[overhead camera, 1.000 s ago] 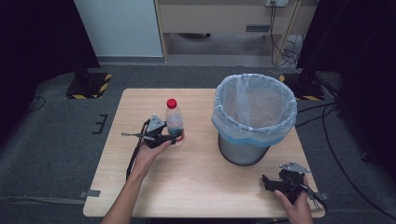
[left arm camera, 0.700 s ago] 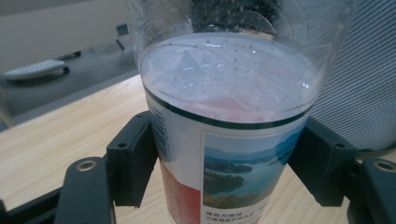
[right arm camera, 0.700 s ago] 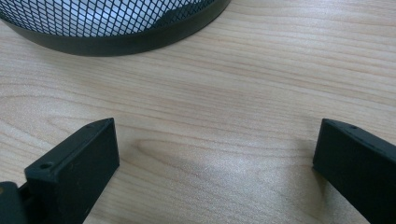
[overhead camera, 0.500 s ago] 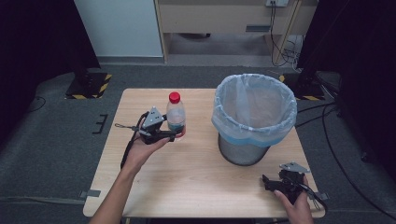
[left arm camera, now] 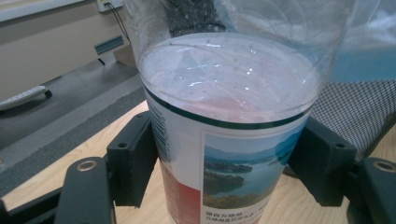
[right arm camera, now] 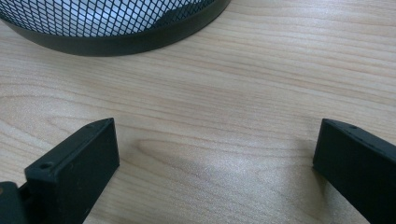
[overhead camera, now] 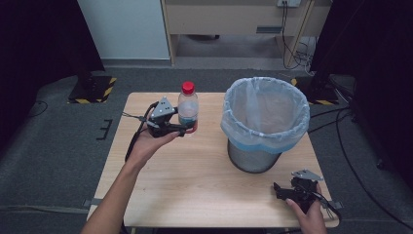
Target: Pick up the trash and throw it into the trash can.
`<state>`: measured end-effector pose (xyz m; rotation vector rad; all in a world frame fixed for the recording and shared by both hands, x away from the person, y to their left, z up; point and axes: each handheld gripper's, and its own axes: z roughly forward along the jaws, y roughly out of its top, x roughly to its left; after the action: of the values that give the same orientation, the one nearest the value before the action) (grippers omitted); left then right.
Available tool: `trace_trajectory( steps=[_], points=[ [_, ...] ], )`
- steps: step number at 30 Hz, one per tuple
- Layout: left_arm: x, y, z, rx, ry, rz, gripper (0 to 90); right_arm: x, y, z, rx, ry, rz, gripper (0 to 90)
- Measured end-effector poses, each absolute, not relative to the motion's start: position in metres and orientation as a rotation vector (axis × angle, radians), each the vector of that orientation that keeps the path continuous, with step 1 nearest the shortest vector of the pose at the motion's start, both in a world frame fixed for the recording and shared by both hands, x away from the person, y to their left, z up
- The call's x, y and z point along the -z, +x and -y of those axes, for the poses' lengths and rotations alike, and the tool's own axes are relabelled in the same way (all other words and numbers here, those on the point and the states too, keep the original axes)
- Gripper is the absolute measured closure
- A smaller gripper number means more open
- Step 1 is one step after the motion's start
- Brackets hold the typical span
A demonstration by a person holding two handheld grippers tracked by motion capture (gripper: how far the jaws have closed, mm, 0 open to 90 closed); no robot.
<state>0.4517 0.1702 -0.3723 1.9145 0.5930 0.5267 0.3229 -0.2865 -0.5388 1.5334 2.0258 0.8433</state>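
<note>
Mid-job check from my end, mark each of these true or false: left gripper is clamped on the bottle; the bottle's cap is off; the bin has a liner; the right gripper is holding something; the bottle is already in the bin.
1. The left gripper is clamped on the bottle. True: its jaws press both sides of the label.
2. The bottle's cap is off. False: the red cap is on.
3. The bin has a liner. True.
4. The right gripper holds something. False: its jaws stand open over bare table.
5. The bottle is in the bin. False: it stands upright, left of the bin.
</note>
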Motion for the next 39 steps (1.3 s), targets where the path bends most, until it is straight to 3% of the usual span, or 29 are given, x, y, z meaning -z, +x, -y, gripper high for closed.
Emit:
trace_trajectory(
  steps=[39],
  points=[
    [0.294, 0.472, -0.161, -0.564, 1.928, -0.503, 28.6, 0.539, 0.327, 0.287, -0.841, 1.534, -2.027, 0.3]
  ],
)
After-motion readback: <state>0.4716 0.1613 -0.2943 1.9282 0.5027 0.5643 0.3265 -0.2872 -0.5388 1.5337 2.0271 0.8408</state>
